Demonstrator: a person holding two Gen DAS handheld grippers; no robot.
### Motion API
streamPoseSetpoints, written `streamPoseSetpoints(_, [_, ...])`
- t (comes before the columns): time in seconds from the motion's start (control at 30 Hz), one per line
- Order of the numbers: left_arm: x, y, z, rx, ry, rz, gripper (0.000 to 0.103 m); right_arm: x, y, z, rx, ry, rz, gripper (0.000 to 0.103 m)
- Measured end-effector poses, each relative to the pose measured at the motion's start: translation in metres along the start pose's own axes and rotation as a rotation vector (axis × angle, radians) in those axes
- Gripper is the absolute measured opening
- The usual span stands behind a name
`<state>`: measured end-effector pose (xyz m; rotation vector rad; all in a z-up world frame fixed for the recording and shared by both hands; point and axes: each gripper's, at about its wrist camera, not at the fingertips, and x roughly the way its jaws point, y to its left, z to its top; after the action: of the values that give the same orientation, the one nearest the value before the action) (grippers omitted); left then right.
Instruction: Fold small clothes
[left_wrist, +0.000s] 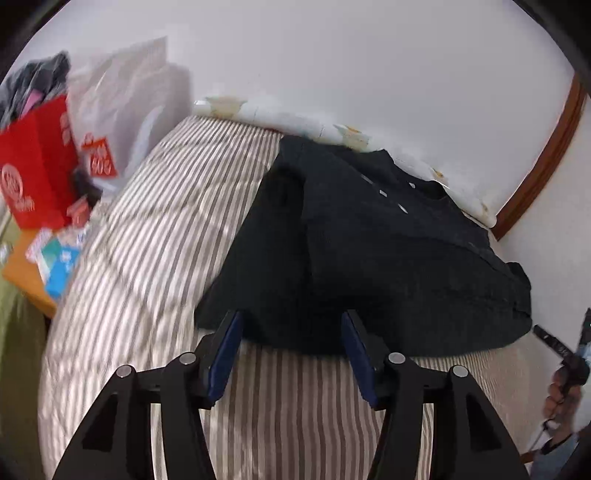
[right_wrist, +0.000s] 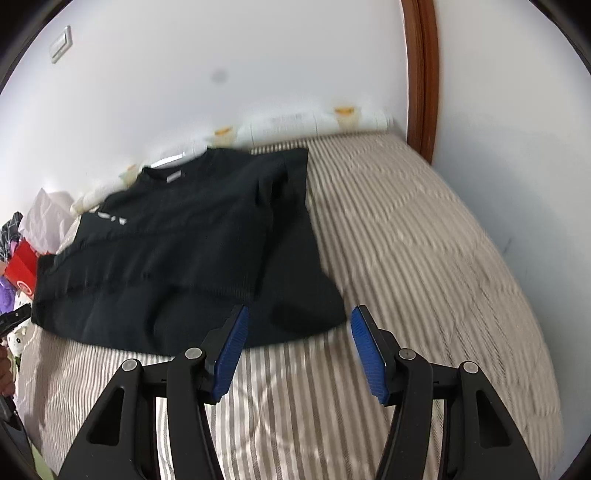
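Striped bed (right_wrist: 424, 240), white wall (right_wrist: 258, 55), black shirt (right_wrist: 192, 251), both fingers released, empty.

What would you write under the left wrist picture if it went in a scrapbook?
Open left gripper above the near hem of a partly folded black T-shirt on a striped bed, red bag nearby.

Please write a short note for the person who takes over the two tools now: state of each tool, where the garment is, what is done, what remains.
Left tool: open, holding nothing, at the near hem of the black shirt.
Right tool: open, holding nothing, at the shirt's near right corner.
The shirt lies on the striped bed cover, collar towards the wall.
Done: both side parts appear folded in over the middle.
Left: probably fold the hem up towards the collar, then smooth it.
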<state>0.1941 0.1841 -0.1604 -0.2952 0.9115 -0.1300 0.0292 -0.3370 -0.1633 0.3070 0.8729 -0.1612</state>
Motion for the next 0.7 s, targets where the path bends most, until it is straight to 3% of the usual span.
streamPoseSetpoints(0.2, [0.009,0.015,-0.02,-0.067,0.051,-0.027,0.055,0.009,-0.003,-0.005,0.085,0.0,0.035,0.059])
streamPoseSetpoints(0.43, [0.027,0.026,-0.012,-0.153,0.072,-0.091,0.057,0.024,-0.002,-0.001,0.165,0.015,0.066,0.062])
streamPoseSetpoints(0.7, [0.044,0.013,0.003,-0.148,0.054,-0.039,0.056,0.043,0.002,0.003,0.197,0.022,0.048,0.066])
